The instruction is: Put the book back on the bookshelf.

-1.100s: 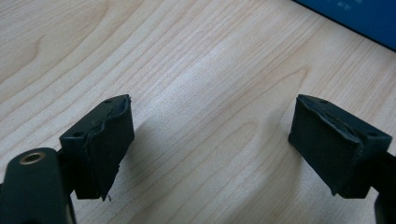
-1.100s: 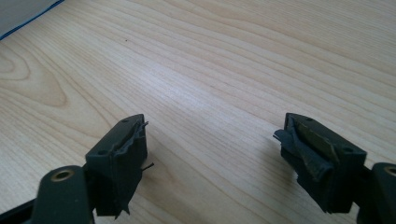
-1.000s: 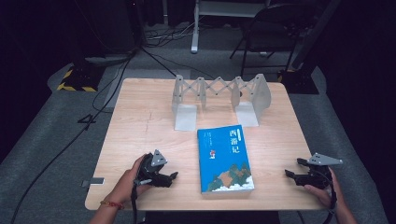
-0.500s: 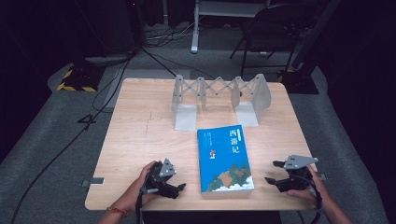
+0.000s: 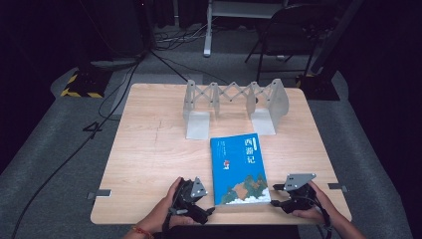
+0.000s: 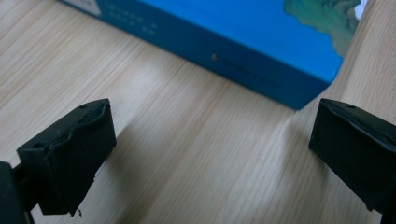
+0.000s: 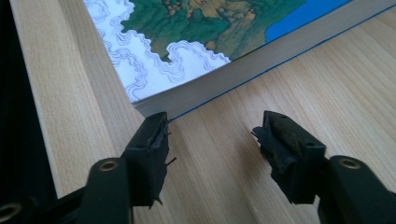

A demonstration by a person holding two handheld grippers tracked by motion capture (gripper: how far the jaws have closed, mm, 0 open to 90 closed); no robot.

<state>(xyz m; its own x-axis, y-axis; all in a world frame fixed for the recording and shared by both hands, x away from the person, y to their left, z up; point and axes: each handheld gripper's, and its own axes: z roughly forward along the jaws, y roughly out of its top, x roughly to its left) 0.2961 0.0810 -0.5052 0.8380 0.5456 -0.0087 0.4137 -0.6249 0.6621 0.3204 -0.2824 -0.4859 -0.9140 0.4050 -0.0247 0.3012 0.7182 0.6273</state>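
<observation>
Book [image 5: 241, 168] and grippers occupied the near half of the wooden table [image 5: 149, 149]. The blue book lay flat, cover up, near the middle of the near edge, with its spine on the left and its painted mountains and white waves at the near end. Beyond it, toward the far side, stood a grey expanding book rack [image 5: 234, 102], well apart from both hands.

The left gripper [image 5: 208, 211] lay low over the table just left of the book's near left corner, pointing right toward the spine. In the left gripper view its jaws stood wide apart, having just been opening, with bare wood between them and the book's [image 6: 224, 32] blue spine corner just ahead; the pads touched nothing.

The right gripper [image 5: 273, 195] sat just right of the book's near right corner, pointing left at the page edge. In the right gripper view its jaws were parted about halfway, having just been closing, with only tabletop between them. One fingertip [image 7: 152, 140] stood right at the book's [image 7: 196, 51] lower corner; whether it touched could not be told. Nothing was gripped by either.
</observation>
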